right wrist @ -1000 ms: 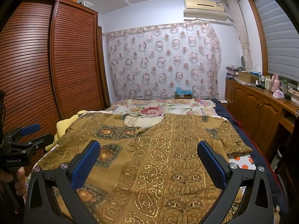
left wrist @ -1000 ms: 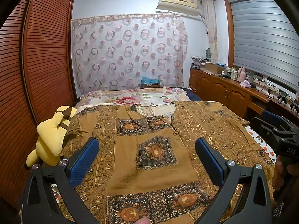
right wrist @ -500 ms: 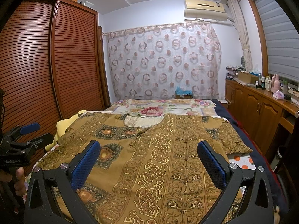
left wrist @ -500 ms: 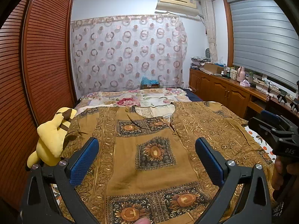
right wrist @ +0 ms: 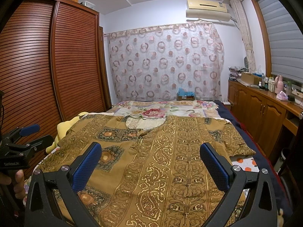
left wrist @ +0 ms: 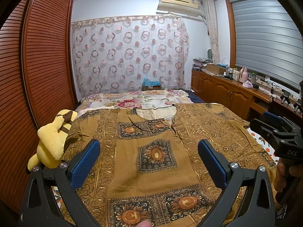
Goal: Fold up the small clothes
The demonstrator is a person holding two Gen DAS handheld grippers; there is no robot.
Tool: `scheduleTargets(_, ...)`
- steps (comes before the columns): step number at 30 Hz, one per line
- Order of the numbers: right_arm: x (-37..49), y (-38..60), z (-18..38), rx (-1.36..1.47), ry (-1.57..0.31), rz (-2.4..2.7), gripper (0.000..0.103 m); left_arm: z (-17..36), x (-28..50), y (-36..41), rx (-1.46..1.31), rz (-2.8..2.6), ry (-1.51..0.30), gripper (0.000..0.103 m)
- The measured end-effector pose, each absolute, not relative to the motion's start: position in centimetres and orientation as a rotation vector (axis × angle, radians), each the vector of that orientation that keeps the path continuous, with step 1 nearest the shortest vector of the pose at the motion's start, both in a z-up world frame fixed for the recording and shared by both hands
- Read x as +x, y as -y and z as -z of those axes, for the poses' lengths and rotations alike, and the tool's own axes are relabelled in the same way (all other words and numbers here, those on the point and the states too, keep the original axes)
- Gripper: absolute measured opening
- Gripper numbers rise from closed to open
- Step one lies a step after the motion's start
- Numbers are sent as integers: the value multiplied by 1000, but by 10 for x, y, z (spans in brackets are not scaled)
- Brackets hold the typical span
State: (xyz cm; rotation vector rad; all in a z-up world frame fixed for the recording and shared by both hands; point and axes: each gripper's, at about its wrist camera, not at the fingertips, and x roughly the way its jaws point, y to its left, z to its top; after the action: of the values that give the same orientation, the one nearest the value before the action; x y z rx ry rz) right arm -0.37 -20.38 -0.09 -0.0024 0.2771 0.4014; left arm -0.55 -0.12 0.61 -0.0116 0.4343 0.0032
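Grippers (left wrist: pixel 149 163) spread (garment (left wrist: pixel 157 151) neckline far)

A brown gold-patterned top (left wrist: pixel 157 151) (sunflower panels, scrollwork bands) lies spread flat, neckline away, sleeves out.

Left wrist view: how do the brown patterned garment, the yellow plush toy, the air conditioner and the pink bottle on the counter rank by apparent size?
1. Brown patterned garment
2. Yellow plush toy, though nearness enlarges it
3. Air conditioner, far off, so unsure against the toy
4. Pink bottle
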Motion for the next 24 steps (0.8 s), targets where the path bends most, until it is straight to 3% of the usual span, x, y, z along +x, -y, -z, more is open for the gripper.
scheduleTargets(24,-4,204,1,-2,-276,-402,103,-6,-6,3,-9,-5,-434,103)
